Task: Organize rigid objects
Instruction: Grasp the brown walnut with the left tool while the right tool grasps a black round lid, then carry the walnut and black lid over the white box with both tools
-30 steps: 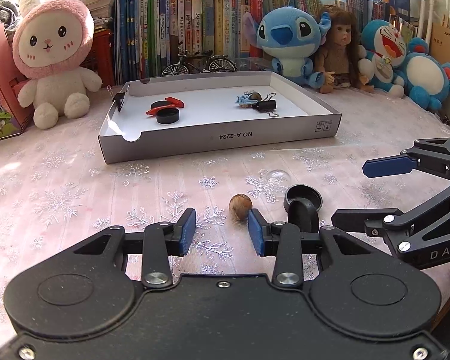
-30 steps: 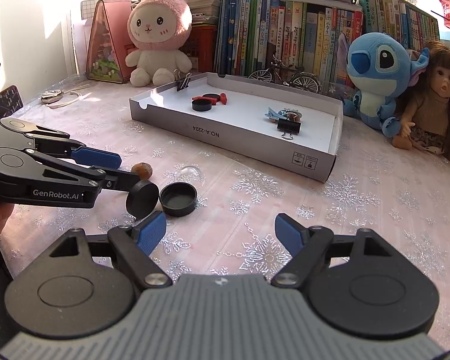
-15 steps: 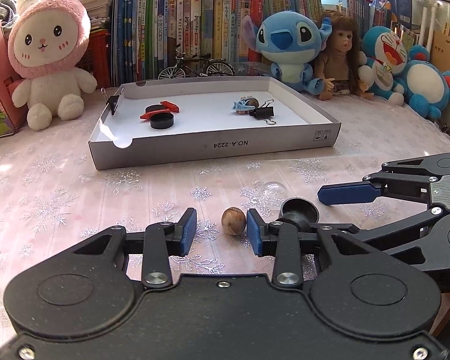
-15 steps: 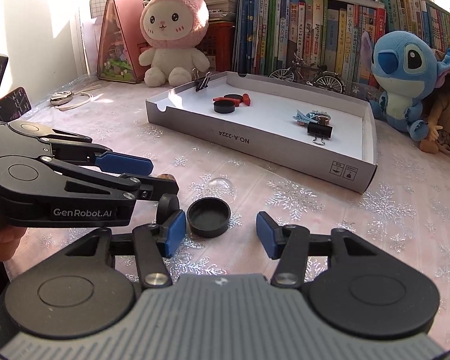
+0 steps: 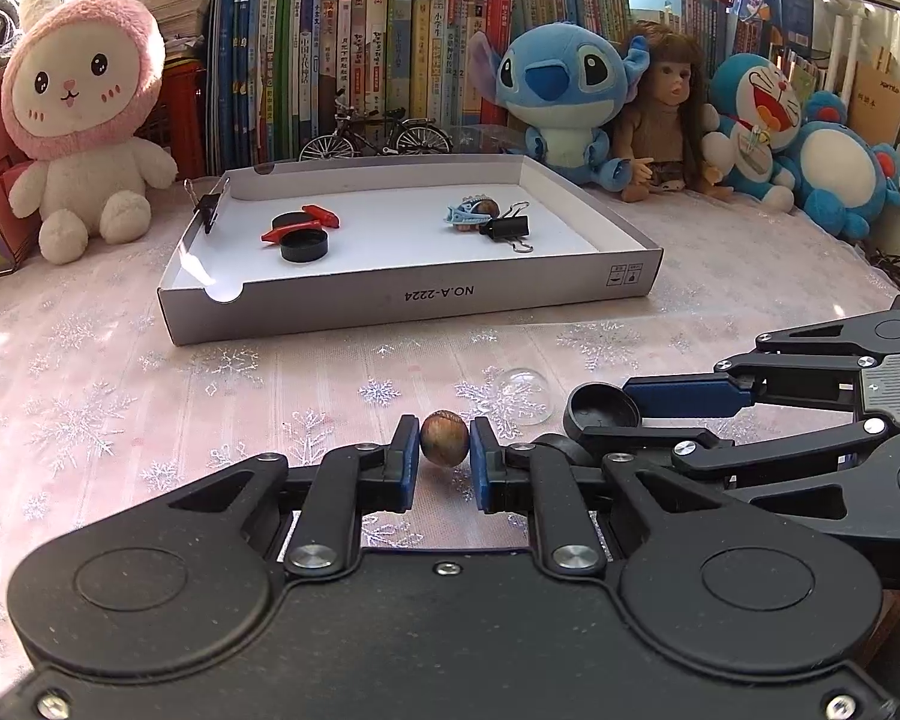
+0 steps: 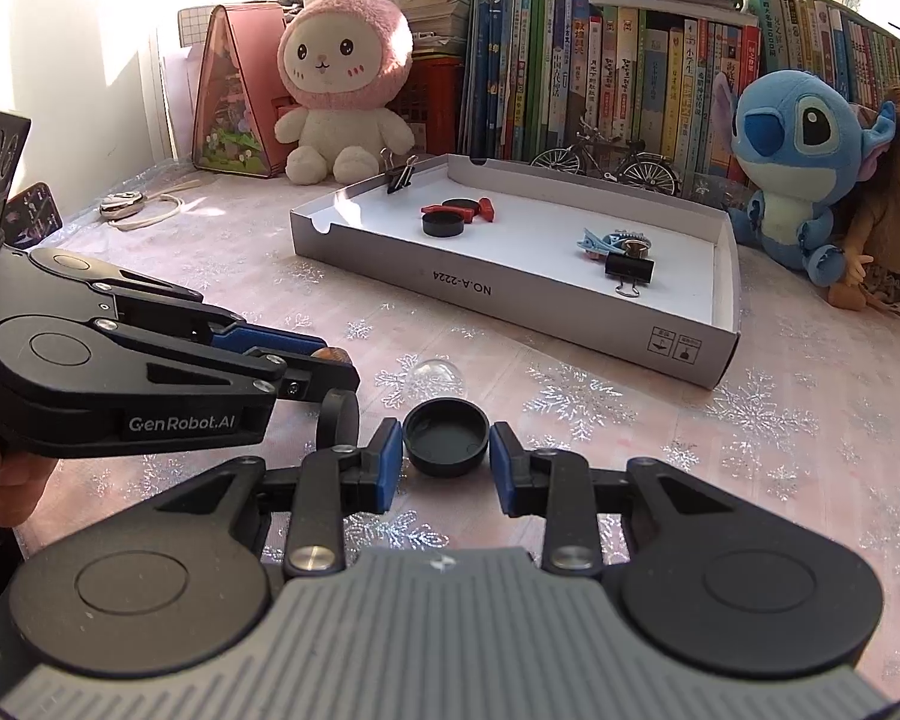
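Note:
A brown nut (image 5: 444, 446) rests on the snowflake tablecloth, and my left gripper (image 5: 444, 438) is shut on it, blue pads against both its sides. In the right wrist view a black cap (image 6: 446, 436) lies open side up between the pads of my right gripper (image 6: 446, 450). Its jaws are closing and the pads touch the cap's rim. A second black cap (image 6: 337, 420) stands on edge just to the left, beside the left gripper (image 6: 330, 360). The white box tray (image 5: 408, 300) lies farther back.
A clear glass dome (image 5: 525, 396) sits just behind the nut and cap. The tray holds black caps, red pieces, binder clips and a blue toy. Plush toys, a doll, a model bicycle and books line the back. A hand (image 6: 0, 480) holds the left gripper.
The left jaws narrowed until the pads met the nut. The right jaws came in from wide, and the black cap now sits between their pads.

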`<state>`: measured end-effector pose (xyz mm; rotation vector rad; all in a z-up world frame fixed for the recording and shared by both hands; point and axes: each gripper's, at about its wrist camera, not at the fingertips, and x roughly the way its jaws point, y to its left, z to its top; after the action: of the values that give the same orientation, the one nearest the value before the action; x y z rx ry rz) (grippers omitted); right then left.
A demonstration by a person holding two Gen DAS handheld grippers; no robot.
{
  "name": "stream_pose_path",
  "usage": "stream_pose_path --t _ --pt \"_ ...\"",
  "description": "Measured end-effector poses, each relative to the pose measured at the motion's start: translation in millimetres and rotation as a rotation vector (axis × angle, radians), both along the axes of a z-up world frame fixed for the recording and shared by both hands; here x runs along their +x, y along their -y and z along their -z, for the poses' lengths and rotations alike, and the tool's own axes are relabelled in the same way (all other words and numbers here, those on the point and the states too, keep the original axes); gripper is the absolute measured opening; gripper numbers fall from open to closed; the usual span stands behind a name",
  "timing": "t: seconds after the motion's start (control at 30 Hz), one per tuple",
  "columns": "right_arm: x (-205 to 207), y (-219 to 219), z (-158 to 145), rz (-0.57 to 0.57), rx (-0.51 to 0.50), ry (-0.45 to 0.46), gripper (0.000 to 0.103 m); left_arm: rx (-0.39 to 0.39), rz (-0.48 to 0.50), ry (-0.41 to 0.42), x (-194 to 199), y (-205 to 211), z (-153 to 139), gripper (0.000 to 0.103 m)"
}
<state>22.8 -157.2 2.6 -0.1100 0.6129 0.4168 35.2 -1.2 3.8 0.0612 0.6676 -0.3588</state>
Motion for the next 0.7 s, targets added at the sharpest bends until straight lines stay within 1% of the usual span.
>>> stream_pose_path --t 0.1,0.23,0.33,0.4,0.5,0.6,0.7 --pt "1 4 -4 0.021 -0.001 0.004 0.037 -0.001 -0.02 0.002 3 -3 -4 0.017" --pt "5 12 -14 0.057 0.014 0.018 0.037 -0.027 -0.055 -0.006 14 -12 -13 0.017" --pt "11 18 -26 0.092 0.021 0.043 0.037 -0.031 -0.069 0.013 23 -16 -22 0.017" --pt "18 22 -35 0.118 0.022 0.055 0.037 -0.032 -0.078 0.027 31 -17 -30 0.017" --pt "35 30 -44 0.166 0.041 0.05 0.037 -0.042 -0.097 0.04 45 -18 -38 0.017" --pt "53 39 -48 0.215 0.071 0.029 0.037 -0.057 -0.119 0.032 61 -19 -44 0.017" --pt "69 45 -50 0.25 0.084 0.013 0.037 -0.055 -0.139 0.017 80 -18 -45 0.017"
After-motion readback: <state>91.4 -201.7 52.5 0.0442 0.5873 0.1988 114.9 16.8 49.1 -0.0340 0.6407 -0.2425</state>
